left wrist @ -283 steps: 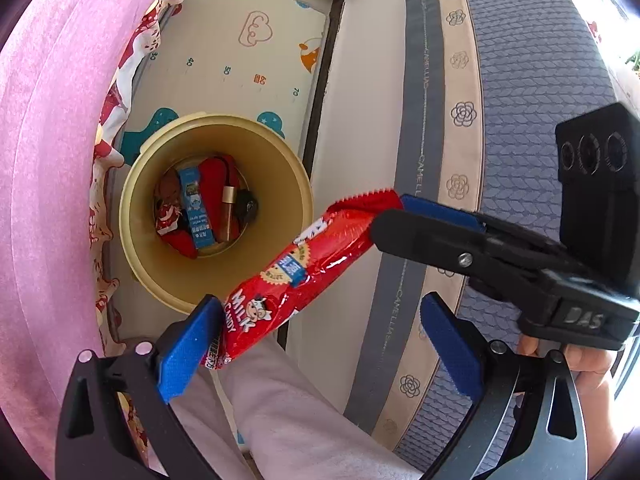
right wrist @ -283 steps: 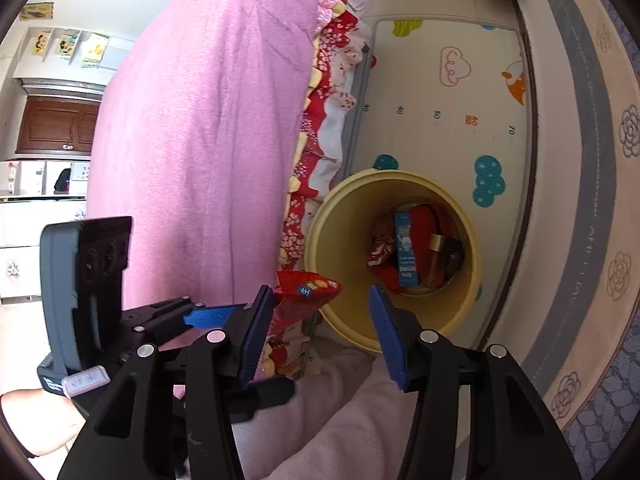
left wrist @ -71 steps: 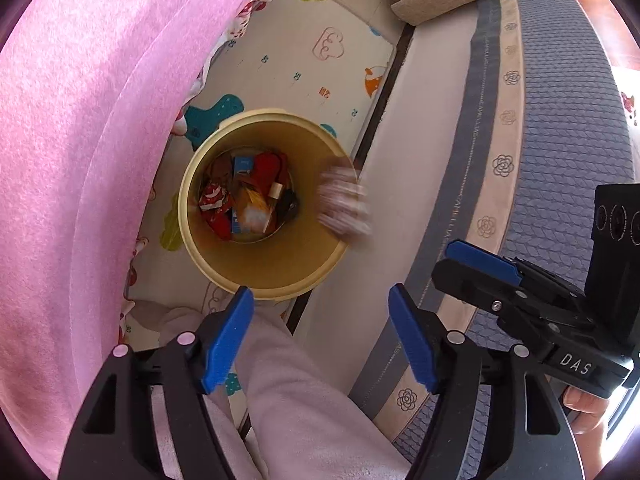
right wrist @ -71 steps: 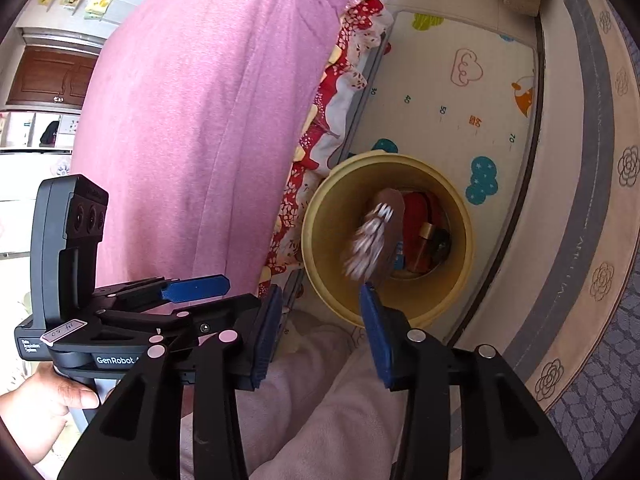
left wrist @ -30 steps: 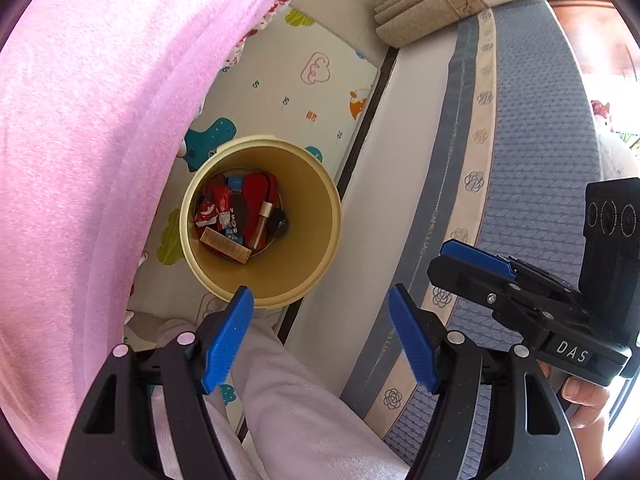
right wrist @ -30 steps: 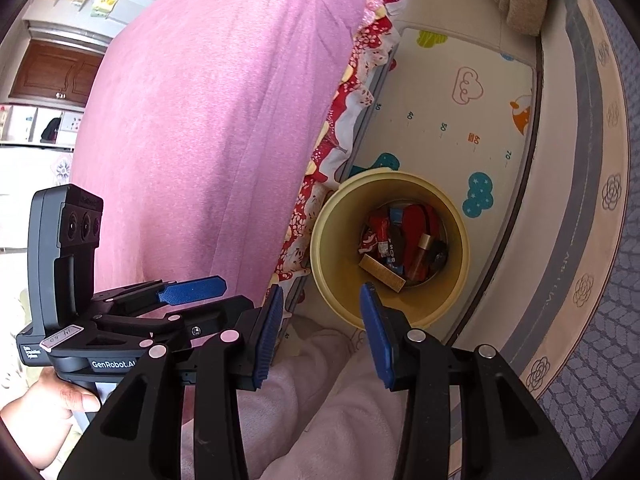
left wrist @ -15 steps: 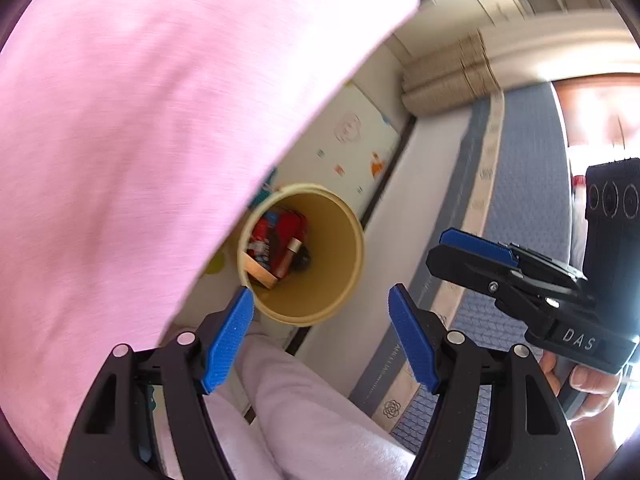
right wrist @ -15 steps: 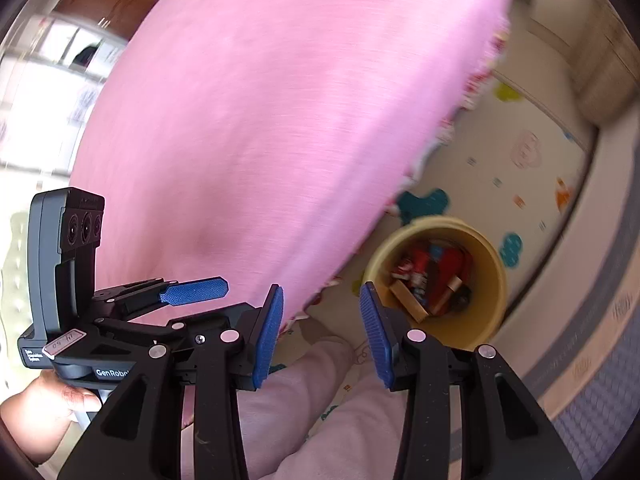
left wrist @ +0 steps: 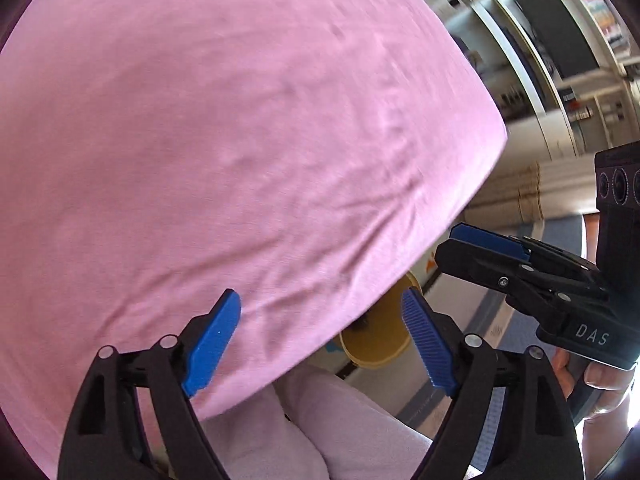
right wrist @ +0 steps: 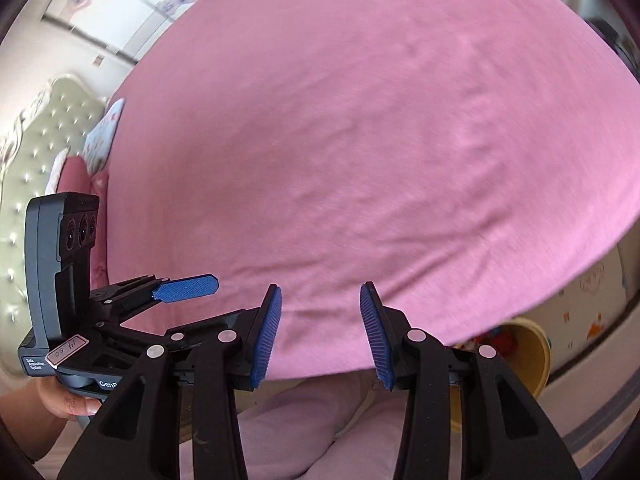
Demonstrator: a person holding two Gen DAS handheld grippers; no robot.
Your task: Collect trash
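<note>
The yellow trash bin (left wrist: 378,344) peeks out below the edge of the pink bed, mostly hidden by it. It also shows at the lower right of the right wrist view (right wrist: 528,350), with red wrappers (right wrist: 496,338) just visible inside. My left gripper (left wrist: 322,340) is open and empty, raised over the bed's edge. My right gripper (right wrist: 320,334) is open and empty, facing the bed. Each gripper shows in the other's view: the right one (left wrist: 484,240) at the right, the left one (right wrist: 186,286) at the left.
The pink bedspread (left wrist: 224,140) fills most of both views. The person's pale pink trouser leg (left wrist: 344,428) lies below the grippers. A patterned play mat (right wrist: 592,300) and a grey rug (left wrist: 516,328) lie to the right. A tufted headboard (right wrist: 36,140) stands at the far left.
Both grippers have lifted and turned away from the bin toward the bed. The bin has slid to the lower edge of view and is now mostly hidden. Both stay open and empty.
</note>
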